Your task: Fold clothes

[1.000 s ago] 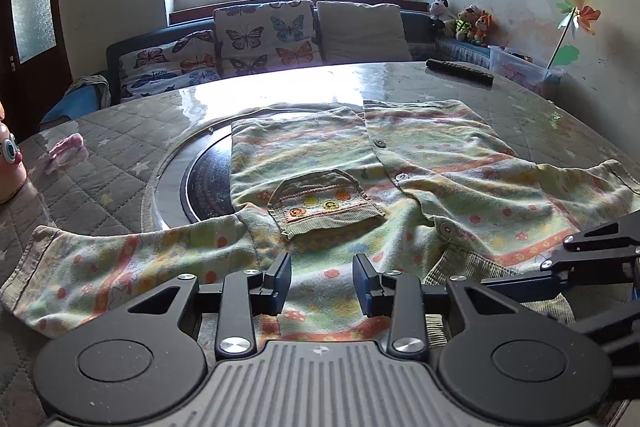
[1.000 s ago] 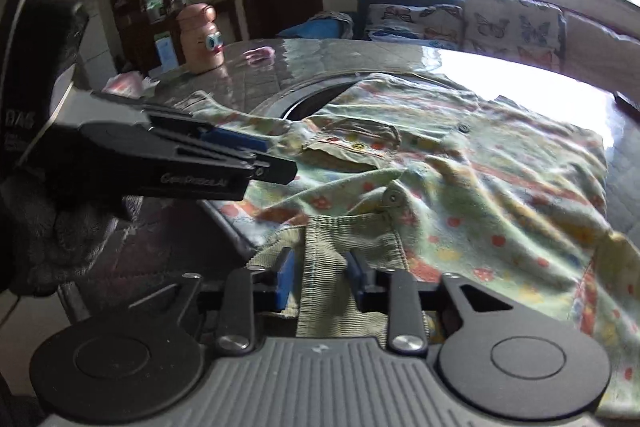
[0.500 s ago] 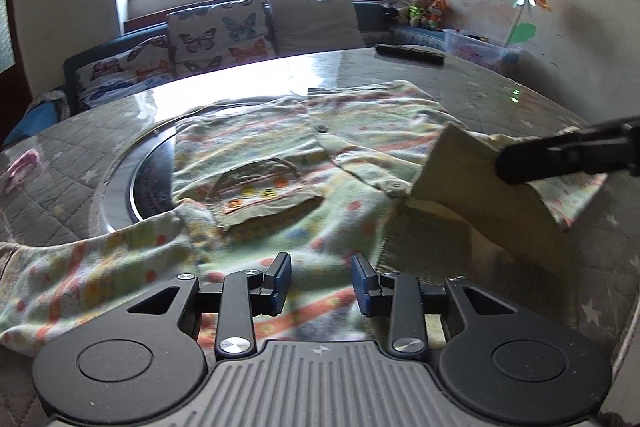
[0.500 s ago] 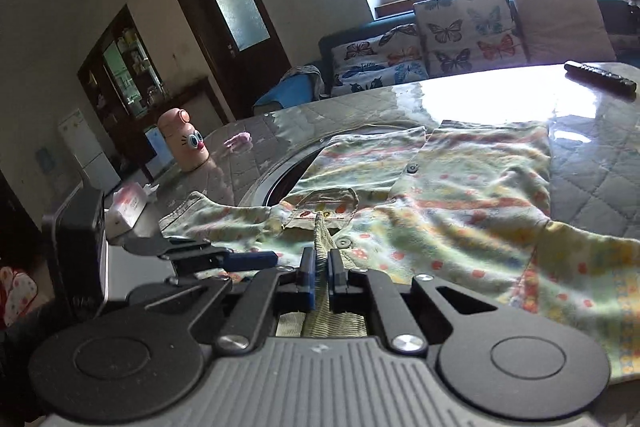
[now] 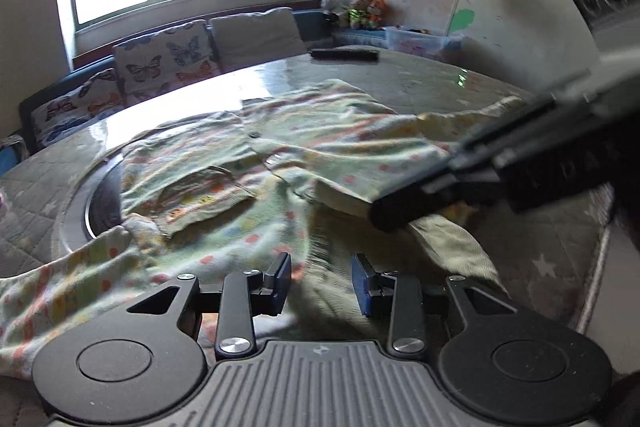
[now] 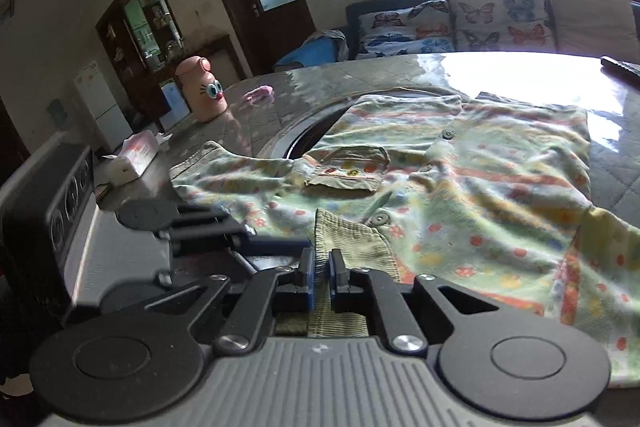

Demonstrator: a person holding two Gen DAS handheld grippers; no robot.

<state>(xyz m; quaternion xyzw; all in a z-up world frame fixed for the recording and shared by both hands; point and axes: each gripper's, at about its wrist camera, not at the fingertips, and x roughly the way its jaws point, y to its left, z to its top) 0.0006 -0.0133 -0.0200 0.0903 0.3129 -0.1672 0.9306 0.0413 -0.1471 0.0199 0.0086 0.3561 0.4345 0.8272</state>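
Note:
A small green shirt (image 5: pixel 248 163) with coloured dots, stripes and a chest pocket lies spread on the round table, also in the right wrist view (image 6: pixel 480 187). My right gripper (image 6: pixel 321 273) is shut on the shirt's corduroy collar (image 6: pixel 352 243) and holds that edge lifted; it shows in the left wrist view (image 5: pixel 400 215) as a dark bar with the cloth hanging from it. My left gripper (image 5: pixel 321 281) is open and empty just above the shirt's near edge; it shows blurred in the right wrist view (image 6: pixel 256 247).
The quilted table (image 5: pixel 440 91) has a dark round inset (image 6: pixel 296 147) under the shirt. A remote (image 5: pixel 344 54) lies at the far edge. A pink bottle (image 6: pixel 202 89), a pink cloth (image 6: pixel 259 93) and a tissue box (image 6: pixel 134 157) stand to the left.
My right gripper closed on the collar and lifted it up and to the right. My left gripper stayed open, and its view has shifted.

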